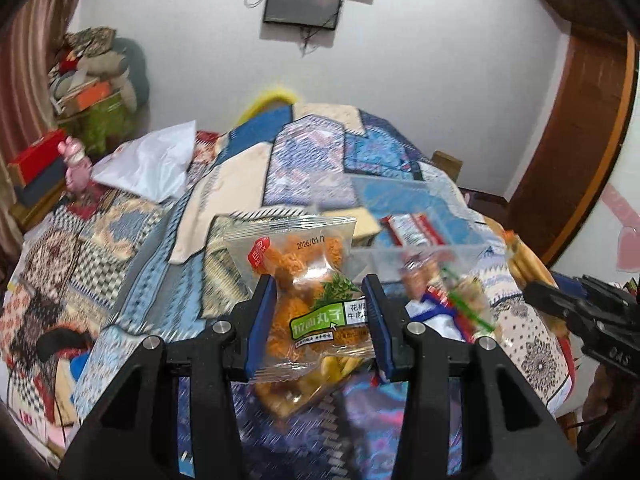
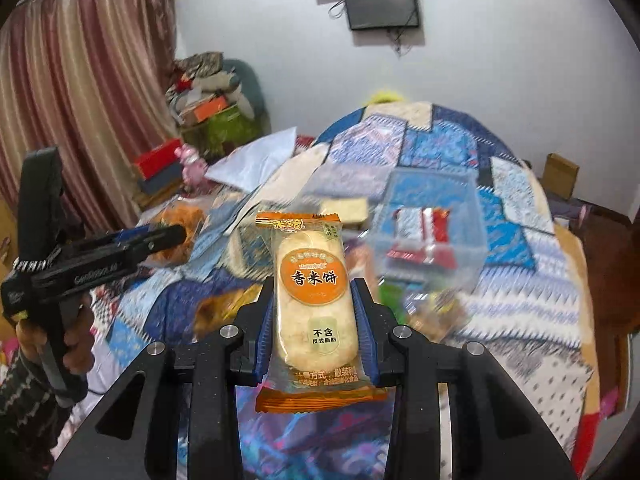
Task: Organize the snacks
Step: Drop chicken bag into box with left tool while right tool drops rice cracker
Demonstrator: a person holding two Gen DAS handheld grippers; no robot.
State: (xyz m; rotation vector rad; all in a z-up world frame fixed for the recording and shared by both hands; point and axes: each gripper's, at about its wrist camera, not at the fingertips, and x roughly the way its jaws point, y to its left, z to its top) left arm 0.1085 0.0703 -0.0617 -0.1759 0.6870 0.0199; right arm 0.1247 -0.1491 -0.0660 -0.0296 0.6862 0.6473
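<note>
Both hands carried a load above the quilt-covered bed (image 2: 540, 300). The left gripper (image 1: 322, 320) had its jaws closed on a clear packet of orange fried balls (image 1: 308, 292), pinched across its lower half so that the packet's long axis ran forward out of the jaws and its sealed top edge stood free beyond them. The right gripper (image 2: 316, 320) had its jaws shut on a rice cracker packet (image 2: 314, 304), likewise gripped by its sides with its long axis pointing straight ahead and its orange-trimmed end sticking out past the tips. The clear plastic box (image 2: 432, 216), already holding red-and-white wrapped bars (image 2: 424, 228), lay on the bed ahead of both pairs of jaws and off to their right, lower than the packets. From the right wrist view the box sat just beyond and right of the cracker; from the left wrist view it lay farther to the right, past loose snacks (image 1: 452, 292). The right hand seemed the nearer, so its packet would probably reach the box first, end-on.
</note>
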